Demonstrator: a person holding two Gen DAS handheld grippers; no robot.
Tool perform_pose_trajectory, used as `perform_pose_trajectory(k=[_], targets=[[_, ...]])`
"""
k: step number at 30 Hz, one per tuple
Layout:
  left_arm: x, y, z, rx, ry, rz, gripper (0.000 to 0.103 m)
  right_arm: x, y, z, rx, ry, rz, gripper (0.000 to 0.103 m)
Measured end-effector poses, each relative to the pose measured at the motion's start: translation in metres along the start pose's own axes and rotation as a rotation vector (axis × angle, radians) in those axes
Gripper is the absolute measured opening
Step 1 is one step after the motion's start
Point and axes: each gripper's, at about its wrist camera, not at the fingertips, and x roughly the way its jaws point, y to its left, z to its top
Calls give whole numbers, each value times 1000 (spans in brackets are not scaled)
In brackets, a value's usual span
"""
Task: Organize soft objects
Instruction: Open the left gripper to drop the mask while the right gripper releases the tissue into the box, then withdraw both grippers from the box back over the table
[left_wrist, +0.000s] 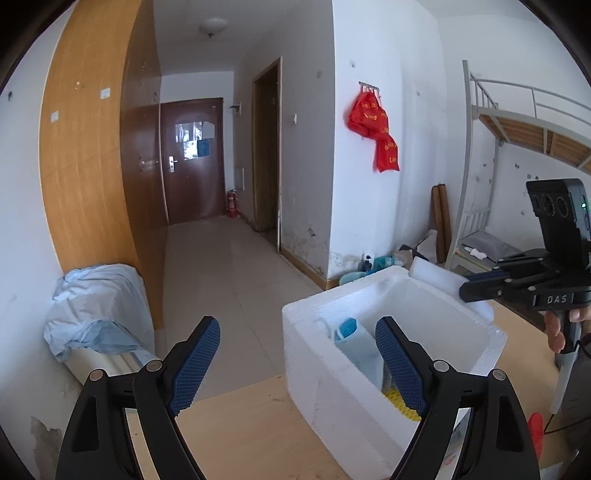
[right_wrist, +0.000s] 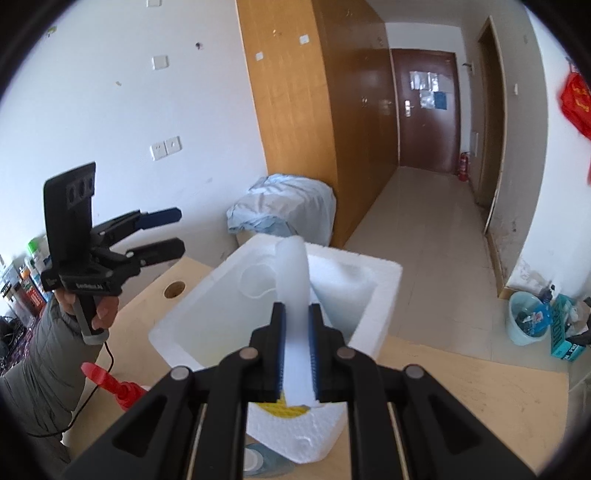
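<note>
On the wooden desk (right_wrist: 461, 384) before you stands one white polystyrene box (right_wrist: 384, 295), lid off, its near wall just below your right tool (right_wrist: 297, 350). Item in hand: one strip of white foam sheet (right_wrist: 295, 280), pinched flat between the blue pads (right_wrist: 281, 350) of the right tool, its free end curling upward and forward over the box opening. Item already stowed: one pale blue soft pack (left_wrist: 354, 343) with a darker blue patch, leaning upright inside the box, and something yellow (left_wrist: 397, 404) at the bottom beside it, too hidden to name. Further white foam lies against the inner far wall. Your left tool (left_wrist: 297, 363) is spread wide and carries nothing, held over the box's near corner; the right-wrist view shows it raised well clear to the left of the box. Off-task: one red object (right_wrist: 110, 384) lying on the desk by the left sleeve, a cloth-covered unit (right_wrist: 291, 206) against the wardrobe. Step judged in hand: delivery of the foam sheet to the box. Next move, as a judgement: lower the right tool until the strip's curl sits inside the walls, then part the pads; the sheet is springy and may flick out over the rim unless set deep.
</note>
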Motion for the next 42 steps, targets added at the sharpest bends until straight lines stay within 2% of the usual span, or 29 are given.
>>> perform_pose_trajectory(k=[9,13,18,24,30,32,37,40,42], targets=[[0,2,-3,7,5,10,87,20,-1,-1,-11,45,29,15],[0,1,-3,8,3,12,87,22,-3,-3,3,57,40,26],[1,0,-2,10,9,3,87,22,-1,-4,2,61,37,28],[0,-3,-2,19,6,-20,87,18,2,-3,6,50,17,48],[-6,-2,-5,20,7,3,87,4,-4,-4,33,29,-25,65],[-13,-3,-6,18,3,9,87,-3,-4,-7,45,16,-41,74],[-31,-9,-10,18,-6,30,87,-26,-3,-18,80,-14,-96,81],[-47,-11,-16,-23,-17,66,87,-42,-3,-25,103,-40,-129,82],[-57,-16,-21,-24,-24,116,87,-53,-3,-31,117,-50,-149,83]])
